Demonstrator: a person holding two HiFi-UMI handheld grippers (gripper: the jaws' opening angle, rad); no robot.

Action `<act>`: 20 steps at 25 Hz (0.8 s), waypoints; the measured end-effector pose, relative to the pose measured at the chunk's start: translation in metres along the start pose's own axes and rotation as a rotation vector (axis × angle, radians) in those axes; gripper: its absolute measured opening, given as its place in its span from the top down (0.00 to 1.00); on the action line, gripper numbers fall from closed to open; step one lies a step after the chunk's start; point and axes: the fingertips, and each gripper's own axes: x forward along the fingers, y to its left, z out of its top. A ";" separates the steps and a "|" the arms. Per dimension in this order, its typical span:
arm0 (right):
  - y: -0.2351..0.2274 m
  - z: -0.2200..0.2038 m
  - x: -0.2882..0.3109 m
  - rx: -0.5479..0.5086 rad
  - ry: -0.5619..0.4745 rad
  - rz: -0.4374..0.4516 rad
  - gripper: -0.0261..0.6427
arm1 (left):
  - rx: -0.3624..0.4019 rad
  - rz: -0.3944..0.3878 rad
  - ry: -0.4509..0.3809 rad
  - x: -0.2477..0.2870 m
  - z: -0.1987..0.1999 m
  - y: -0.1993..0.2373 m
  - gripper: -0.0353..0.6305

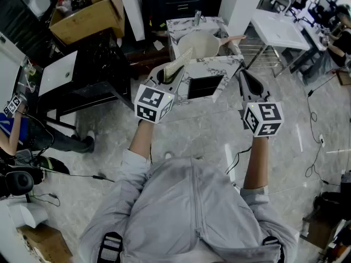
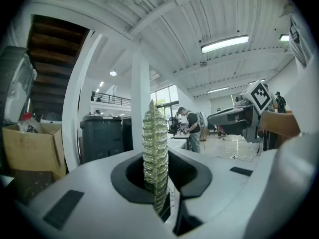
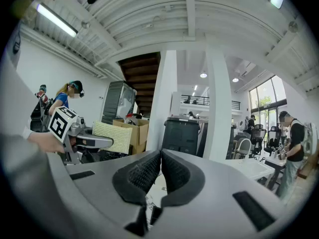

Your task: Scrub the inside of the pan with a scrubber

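Note:
A cream pan (image 1: 196,44) stands on the marble counter (image 1: 216,64), its handle (image 1: 235,38) pointing right. My left gripper (image 1: 169,73) is shut on a yellow-green scrubber (image 1: 179,63), which is held in the air near the pan's front left rim. In the left gripper view the scrubber (image 2: 154,148) shows edge-on, upright between the pads. My right gripper (image 1: 248,82) is shut with nothing in it, to the right of the counter; its ribbed pads (image 3: 144,173) meet. The right gripper view also catches the scrubber (image 3: 112,136) across the way.
A dark square sink opening (image 1: 205,85) lies in the counter, in front of the pan. A black table (image 1: 90,73) and a cardboard box (image 1: 88,14) stand at the left, a white basin on a frame (image 1: 278,26) at the right. Cables (image 1: 312,114) run over the floor. A person (image 1: 13,130) is at the far left.

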 end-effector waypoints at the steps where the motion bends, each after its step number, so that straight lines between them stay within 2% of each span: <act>1: 0.000 0.000 -0.001 0.000 0.000 0.002 0.91 | 0.002 0.001 0.001 0.000 0.000 -0.001 0.84; 11: -0.011 -0.013 -0.003 0.018 0.001 0.016 0.91 | -0.005 0.015 0.025 0.006 -0.010 -0.012 0.84; 20: -0.057 -0.026 -0.010 0.064 -0.016 0.025 0.91 | -0.016 0.056 0.049 0.032 -0.016 -0.037 0.84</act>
